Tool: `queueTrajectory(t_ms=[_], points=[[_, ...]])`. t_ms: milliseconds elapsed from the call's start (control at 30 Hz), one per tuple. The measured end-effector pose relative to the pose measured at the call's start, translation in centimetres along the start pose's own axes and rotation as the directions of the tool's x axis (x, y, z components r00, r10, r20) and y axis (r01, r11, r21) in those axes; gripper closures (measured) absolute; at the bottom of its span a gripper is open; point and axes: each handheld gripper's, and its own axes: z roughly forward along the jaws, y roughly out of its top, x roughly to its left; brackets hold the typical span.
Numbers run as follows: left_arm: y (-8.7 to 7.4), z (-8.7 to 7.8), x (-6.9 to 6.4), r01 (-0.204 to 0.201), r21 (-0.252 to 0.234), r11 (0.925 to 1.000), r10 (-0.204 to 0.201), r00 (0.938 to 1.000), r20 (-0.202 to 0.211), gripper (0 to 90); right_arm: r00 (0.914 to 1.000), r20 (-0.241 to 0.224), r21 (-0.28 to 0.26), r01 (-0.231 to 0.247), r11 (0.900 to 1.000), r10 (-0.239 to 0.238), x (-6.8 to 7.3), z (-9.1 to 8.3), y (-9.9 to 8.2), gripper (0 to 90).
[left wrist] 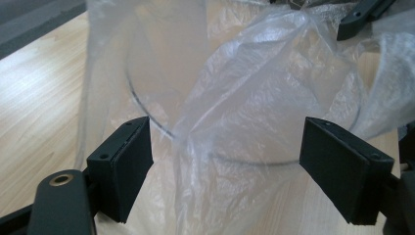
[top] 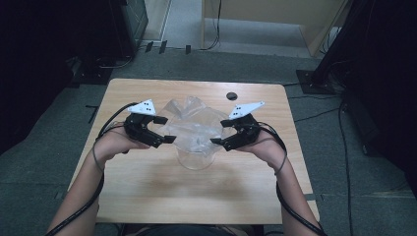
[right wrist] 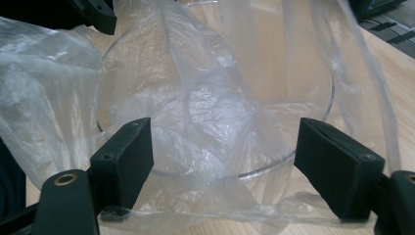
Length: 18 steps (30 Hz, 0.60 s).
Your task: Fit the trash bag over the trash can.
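On table point(top: 147, 191) | one clear container point(top: 195, 158) | one plastic bag point(top: 194, 123) | two hand-held grippers, left point(top: 163, 130), right point(top: 222, 132), both spread.

The clear plastic bag point(top: 194, 125) veils most of the glass container point(top: 195, 160), blurring its rim.

Light wood counter point(top: 147, 187), round black hole point(top: 231, 95) nr far edge; clear round container point(top: 195, 160) stands mid-counter w/ crumpled clear plastic bag point(top: 189, 118) draped in it
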Motion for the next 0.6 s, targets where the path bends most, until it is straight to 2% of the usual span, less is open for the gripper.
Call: queueTrajectory(t_ms=[133, 267, 367, 500, 533, 600], points=[[-0.3, 0.0, 0.2, 0.011, 0.009, 0.9999, -0.011, 0.9999, 0.008, 19.1, 0.9998, -0.005, 0.014, -0.019, 0.9997, 0.019, -0.1, 0.0, -0.2, 19.9], [-0.7, 0.2, 0.3, 0.017, 0.019, 0.9997, -0.017, 0.9997, 0.018, 19.5, 0.9997, -0.017, 0.031, -0.016, 0.9994, 0.016, -0.1, 0.2, -0.5, 16.9], [-0.8, 0.2, 0.4, 0.023, 0.026, 0.9994, -0.024, 0.9991, 0.034, 22.5, 0.9994, -0.019, 0.033, -0.029, 0.9990, 0.030, -0.2, 0.2, -0.6, 16.9], [-1.0, 0.0, 0.6, 0.046, 0.025, 0.9986, -0.047, 0.9981, 0.039, 27.3, 0.9995, -0.023, 0.046, -0.022, 0.9987, 0.023, -0.3, 0.2, -0.8, 17.0], [-1.0, -0.1, 0.6, 0.053, 0.019, 0.9984, -0.054, 0.9973, 0.050, 33.4, 0.9993, -0.024, 0.046, -0.026, 0.9986, 0.027, -0.4, 0.1, -0.9, 17.0], [-1.2, -0.2, 0.7, 0.054, 0.020, 0.9983, -0.055, 0.9961, 0.068, 36.6, 0.9992, -0.023, 0.052, -0.031, 0.9982, 0.032, -0.4, 0.1, -0.9, 17.1]])
